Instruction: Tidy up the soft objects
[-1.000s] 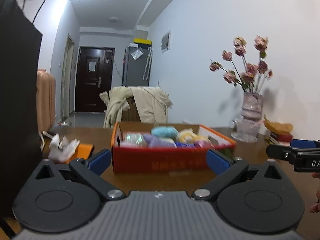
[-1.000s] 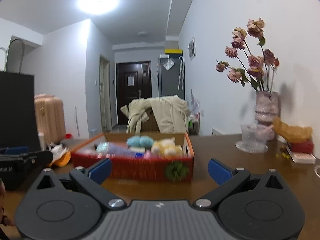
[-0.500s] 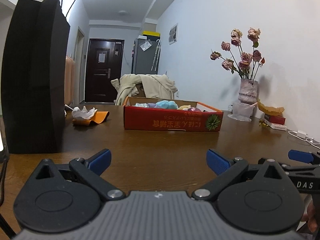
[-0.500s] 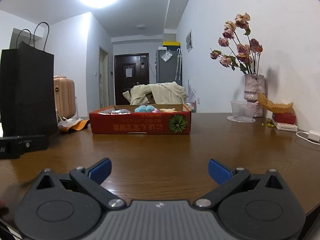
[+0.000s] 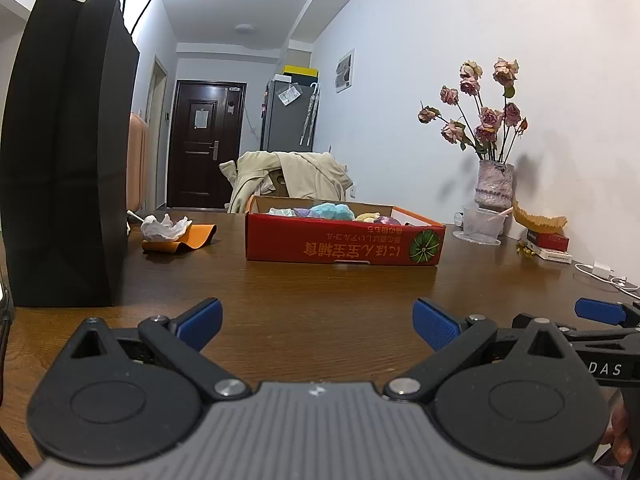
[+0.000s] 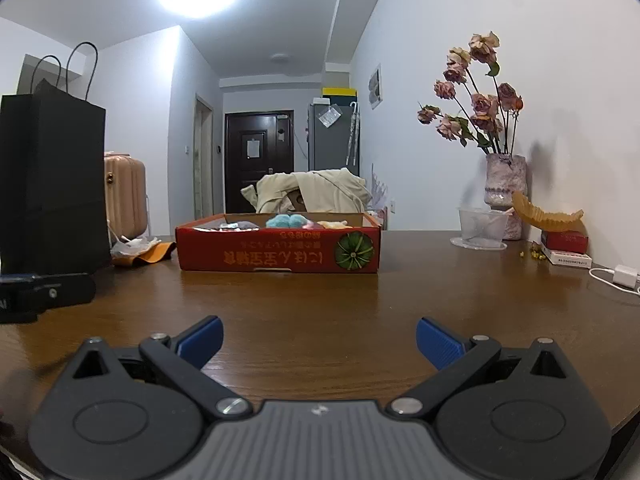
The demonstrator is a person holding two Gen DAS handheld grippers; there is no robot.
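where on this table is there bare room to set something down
The widest bare wood lies between the two grippers, left and right, and the red box. A narrower gap runs between the box and the black bag. Crowded: the right edge by the wall, with vase, plastic cup and charger.

Black paper bag (image 5: 68, 152) at table's (image 5: 320, 304) left, vase w/ dried roses (image 5: 494, 184) by wall, charger (image 6: 626, 275) far right
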